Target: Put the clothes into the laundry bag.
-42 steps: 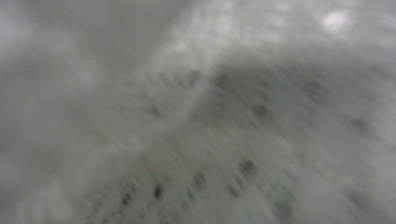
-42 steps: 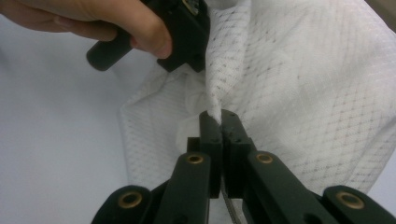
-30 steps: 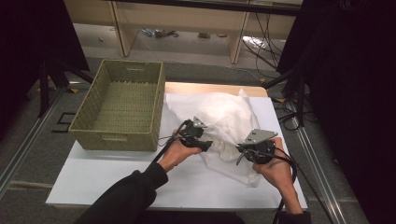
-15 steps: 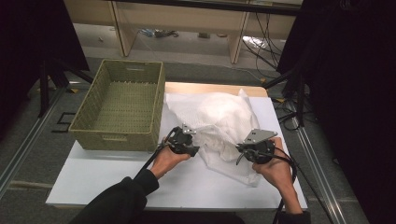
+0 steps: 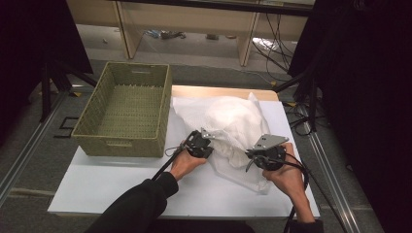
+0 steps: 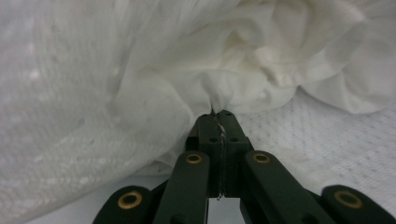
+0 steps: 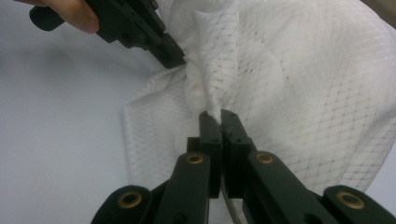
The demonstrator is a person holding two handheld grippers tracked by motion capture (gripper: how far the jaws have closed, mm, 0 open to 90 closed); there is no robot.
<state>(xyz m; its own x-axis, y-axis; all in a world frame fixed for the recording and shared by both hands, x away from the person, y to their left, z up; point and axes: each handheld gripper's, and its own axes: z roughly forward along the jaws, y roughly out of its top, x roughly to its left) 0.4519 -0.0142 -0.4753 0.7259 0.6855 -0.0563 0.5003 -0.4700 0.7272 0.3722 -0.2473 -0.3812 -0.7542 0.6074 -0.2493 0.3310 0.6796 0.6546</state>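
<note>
— Tell me, what do the two grippers hold at this moment?

— Both have the white mesh bag (image 5: 233, 131). The left gripper (image 5: 208, 141) has just been closing, and now its jaws are pressed together on a small pinch of the fabric; you see it well in the left gripper view (image 6: 215, 122). The right gripper (image 5: 252, 156) is also closed tight on a fold of the mesh (image 7: 218, 116).

— And where is the bag?

— It lies on the white table (image 5: 121, 189), to the right of the woven basket (image 5: 127, 109), bulging with something white inside. The two grips sit on its near edge, left and right of the opening, I think.

— So which way must it go?

— The basket stands to the left and a little farther, so the left hand (image 5: 187, 162) is nearer to it. I suppose they should lift together and carry leftward.
</note>
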